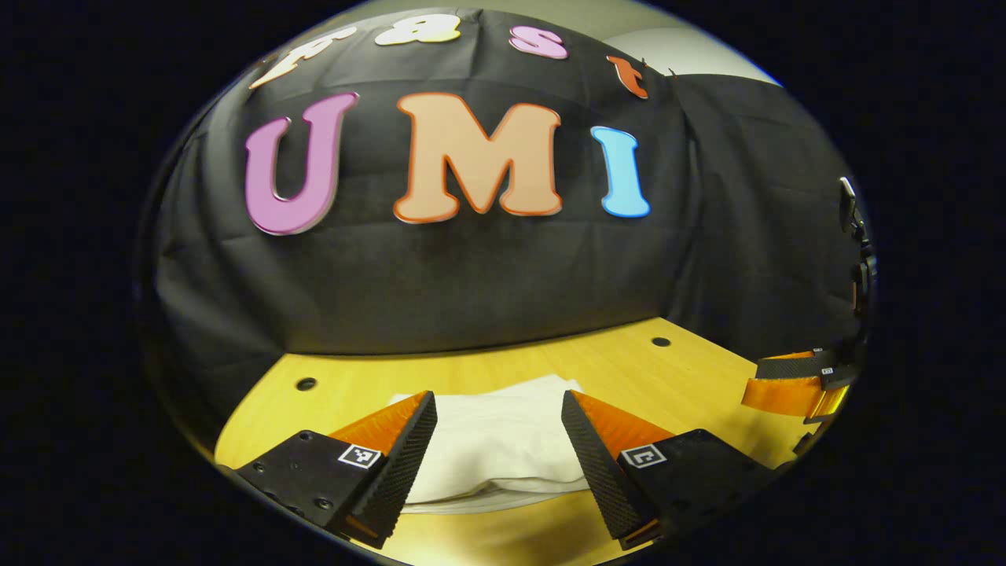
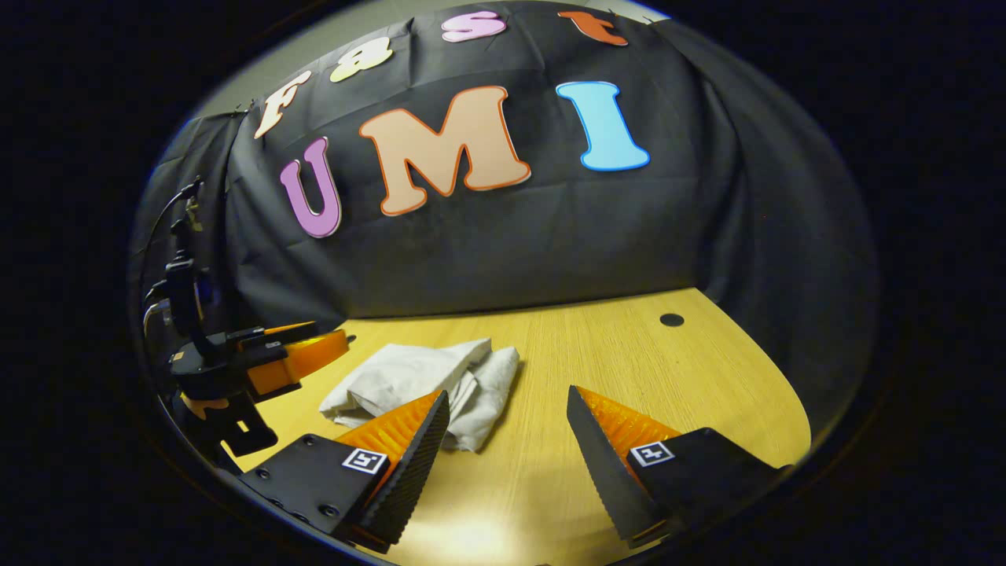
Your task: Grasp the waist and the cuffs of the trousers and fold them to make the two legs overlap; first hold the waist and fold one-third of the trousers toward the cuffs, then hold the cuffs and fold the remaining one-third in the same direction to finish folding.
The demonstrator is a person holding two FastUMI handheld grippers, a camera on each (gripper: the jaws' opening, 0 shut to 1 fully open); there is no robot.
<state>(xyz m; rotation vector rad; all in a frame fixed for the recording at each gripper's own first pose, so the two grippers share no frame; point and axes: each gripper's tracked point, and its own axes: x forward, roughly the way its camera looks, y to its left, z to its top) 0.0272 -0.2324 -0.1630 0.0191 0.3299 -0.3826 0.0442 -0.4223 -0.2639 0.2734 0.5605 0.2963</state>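
Observation:
White trousers (image 1: 497, 440) lie folded into a small flat bundle on the wooden table (image 1: 668, 377). My left gripper (image 1: 498, 409) hangs open just above and in front of the bundle, one finger on each side, touching nothing. In the right gripper view the same trousers (image 2: 428, 381) lie left of centre, rumpled at the near end. My right gripper (image 2: 508, 405) is open over bare table, its left finger (image 2: 416, 448) covering the bundle's near corner. The left gripper (image 2: 267, 362) also shows at the far left there, and the right gripper (image 1: 794, 385) at the right edge of the left gripper view.
The table top has small round holes (image 1: 306, 384) (image 1: 661, 342) (image 2: 671, 320) near the back. Black cloth closes the booth behind and on both sides. A dark stand with cables (image 2: 177, 291) rises at the left of the right gripper view.

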